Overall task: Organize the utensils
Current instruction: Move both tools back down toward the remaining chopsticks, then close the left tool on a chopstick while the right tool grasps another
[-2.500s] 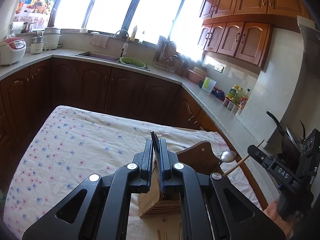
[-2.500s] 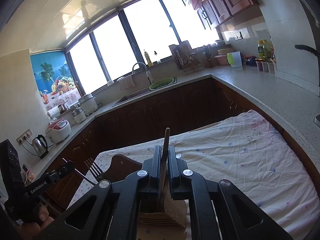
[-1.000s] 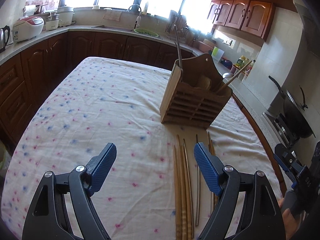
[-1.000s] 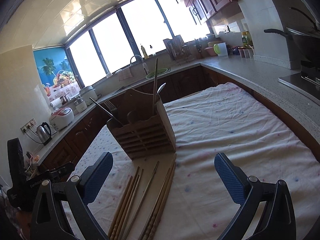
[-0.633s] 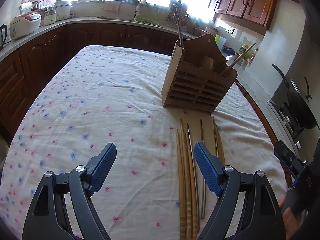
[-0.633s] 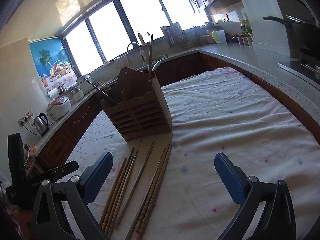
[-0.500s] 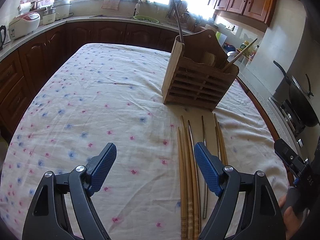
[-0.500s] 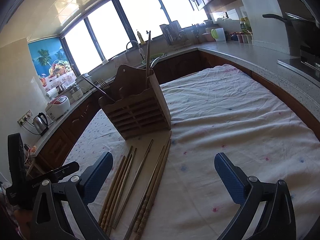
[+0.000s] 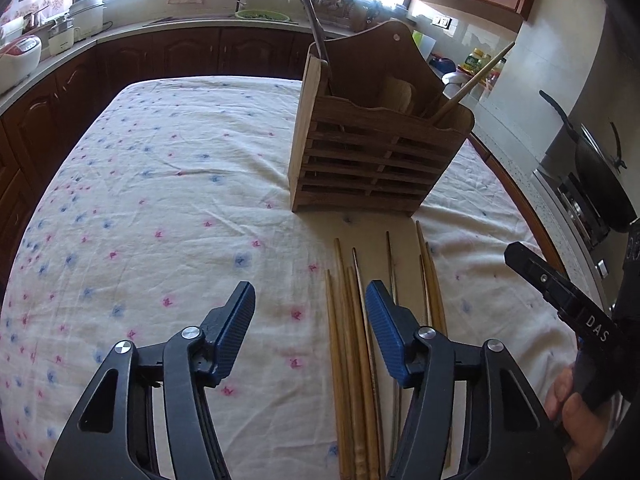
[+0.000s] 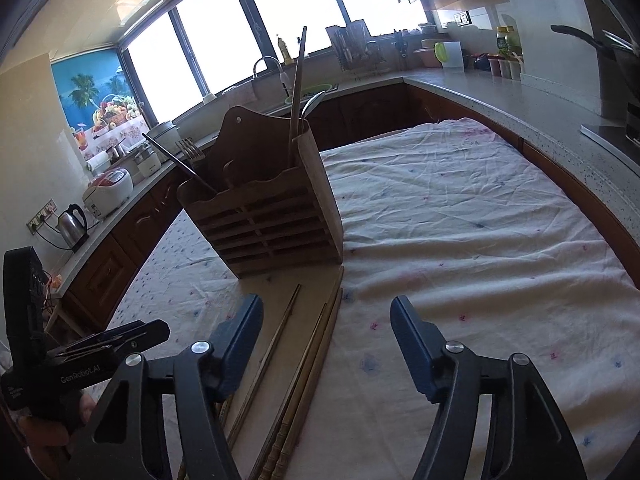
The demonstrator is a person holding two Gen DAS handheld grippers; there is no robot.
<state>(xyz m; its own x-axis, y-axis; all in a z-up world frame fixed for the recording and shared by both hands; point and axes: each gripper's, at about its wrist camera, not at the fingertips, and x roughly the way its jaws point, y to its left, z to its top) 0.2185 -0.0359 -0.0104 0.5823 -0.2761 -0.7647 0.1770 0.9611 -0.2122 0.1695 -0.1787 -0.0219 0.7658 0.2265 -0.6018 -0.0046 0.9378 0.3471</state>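
A wooden slatted utensil holder (image 9: pixel 376 152) stands on the floral tablecloth (image 9: pixel 160 200); it also shows in the right wrist view (image 10: pixel 272 216). It holds a fork (image 10: pixel 191 151), a spoon (image 10: pixel 314 102) and a wooden chopstick (image 10: pixel 297 92). Several wooden and metal chopsticks (image 9: pixel 352 340) lie on the cloth in front of it, also in the right wrist view (image 10: pixel 308 364). My left gripper (image 9: pixel 310 328) is open and empty, low over the cloth just left of the chopsticks. My right gripper (image 10: pixel 326 340) is open and empty above the chopsticks.
Dark wood cabinets and a counter (image 10: pixel 520 96) wrap around the table, with a sink (image 9: pixel 240 0), rice cooker (image 10: pixel 108 192), kettle (image 10: pixel 74 224) and a wok on the stove (image 9: pixel 600 184). The table's right edge (image 9: pixel 520 200) is close to the counter.
Both grippers let go of the utensils in the holder, opened and drew back. In the last half second they moved down and forward toward the chopsticks, and the jaws narrowed somewhat.
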